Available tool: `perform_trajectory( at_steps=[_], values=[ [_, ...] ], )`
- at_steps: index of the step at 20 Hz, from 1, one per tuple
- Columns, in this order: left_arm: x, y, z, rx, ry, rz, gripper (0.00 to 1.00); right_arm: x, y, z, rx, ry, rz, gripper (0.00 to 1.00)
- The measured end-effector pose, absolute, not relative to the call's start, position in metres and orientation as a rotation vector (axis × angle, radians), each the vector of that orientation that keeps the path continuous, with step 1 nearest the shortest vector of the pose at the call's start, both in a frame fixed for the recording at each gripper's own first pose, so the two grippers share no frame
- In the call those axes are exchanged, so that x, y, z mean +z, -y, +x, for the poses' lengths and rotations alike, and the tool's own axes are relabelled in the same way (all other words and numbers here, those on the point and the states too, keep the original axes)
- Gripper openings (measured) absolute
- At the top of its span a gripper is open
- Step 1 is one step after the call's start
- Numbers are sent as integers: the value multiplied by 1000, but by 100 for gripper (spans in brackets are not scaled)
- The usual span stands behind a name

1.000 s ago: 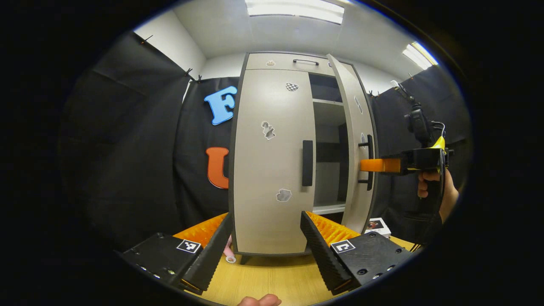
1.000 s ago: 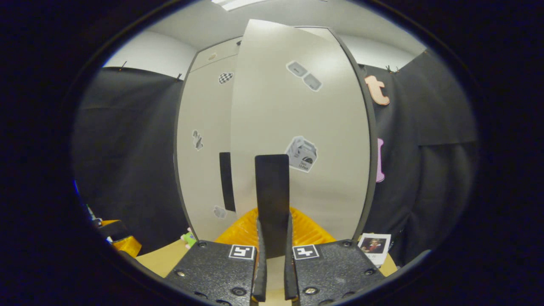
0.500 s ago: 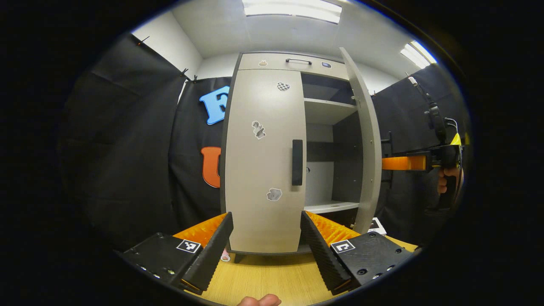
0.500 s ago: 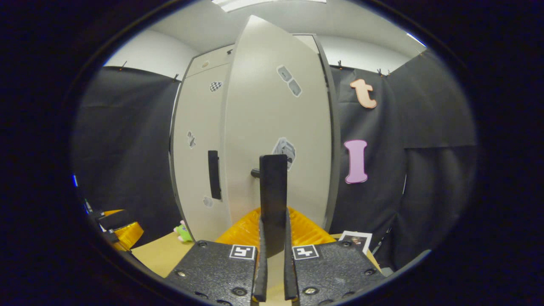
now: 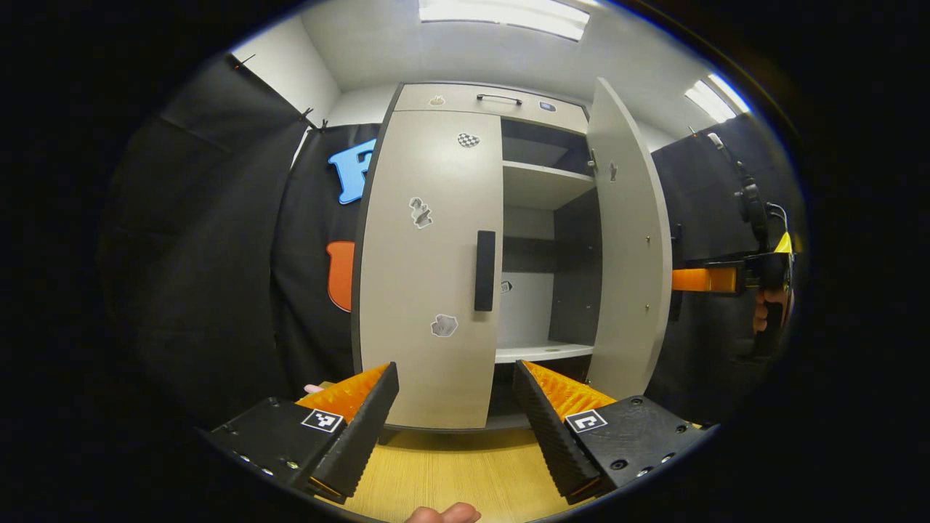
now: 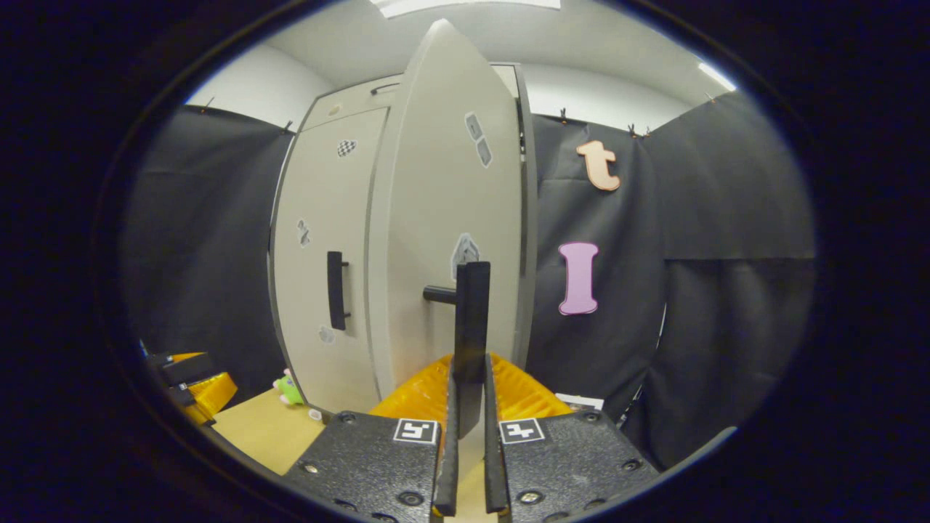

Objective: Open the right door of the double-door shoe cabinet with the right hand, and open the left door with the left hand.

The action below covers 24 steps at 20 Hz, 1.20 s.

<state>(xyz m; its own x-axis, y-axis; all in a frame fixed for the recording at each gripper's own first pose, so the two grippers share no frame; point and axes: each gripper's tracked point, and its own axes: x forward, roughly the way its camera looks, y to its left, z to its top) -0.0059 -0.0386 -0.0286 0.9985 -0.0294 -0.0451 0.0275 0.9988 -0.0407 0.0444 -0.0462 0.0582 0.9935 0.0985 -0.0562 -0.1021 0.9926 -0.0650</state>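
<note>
Black cloth walls enclose a booth in which a grey shoe cabinet (image 5: 436, 276) is stood on a pale wooden surface (image 5: 450, 476), under ceiling light panels (image 5: 501, 14). In the left gripper view, the left door (image 5: 425, 269) is seen shut, with its dark vertical handle (image 5: 484, 270) near the inner edge; the right door (image 5: 628, 247) is swung wide, so that two shelves (image 5: 541, 181) and the dark interior are exposed. The left tongs (image 5: 456, 425) are held wide open in front of the left door, with nothing between the fingers. Farther off at the right, the right tongs (image 5: 690, 280) are seen reaching to the outer face of the right door, held by a hand (image 5: 763, 312).

In the right gripper view, the right tongs (image 6: 468, 392) are closed on the right door's handle (image 6: 471, 327), a dark upright bar clamped between both fingers. Small stickers (image 6: 465, 250) are fixed to both doors; their print cannot be read. A small green toy (image 6: 289, 388) is set on the surface by the cabinet's foot, and a printed card (image 6: 577, 399) lies near the right door's lower corner.
</note>
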Motion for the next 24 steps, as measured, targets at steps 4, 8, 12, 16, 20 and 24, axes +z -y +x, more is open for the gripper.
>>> perform_trajectory(
  at_steps=[4, 8, 12, 16, 20, 24],
  values=[
    [-32, 45, -3, -38, -56, -49, 95, 58, 71, 47, 52, -46, -53, 13],
    [-32, 47, 0, -46, -55, -41, 95, 56, 108, 51, -41, -47, -22, 8],
    [-29, 49, 0, -48, -44, -22, 95, 57, 122, 53, 2, -39, 37, 4],
    [-26, 48, 2, -44, -37, -19, 95, 55, 122, 53, 0, -35, 22, 4],
    [-27, 42, 1, -33, -39, -14, 95, 62, 114, 11, -4, -13, 66, 4],
    [-29, 37, 0, -28, -47, -2, 95, 47, 77, -26, 69, -20, 60, 4]
  ],
)
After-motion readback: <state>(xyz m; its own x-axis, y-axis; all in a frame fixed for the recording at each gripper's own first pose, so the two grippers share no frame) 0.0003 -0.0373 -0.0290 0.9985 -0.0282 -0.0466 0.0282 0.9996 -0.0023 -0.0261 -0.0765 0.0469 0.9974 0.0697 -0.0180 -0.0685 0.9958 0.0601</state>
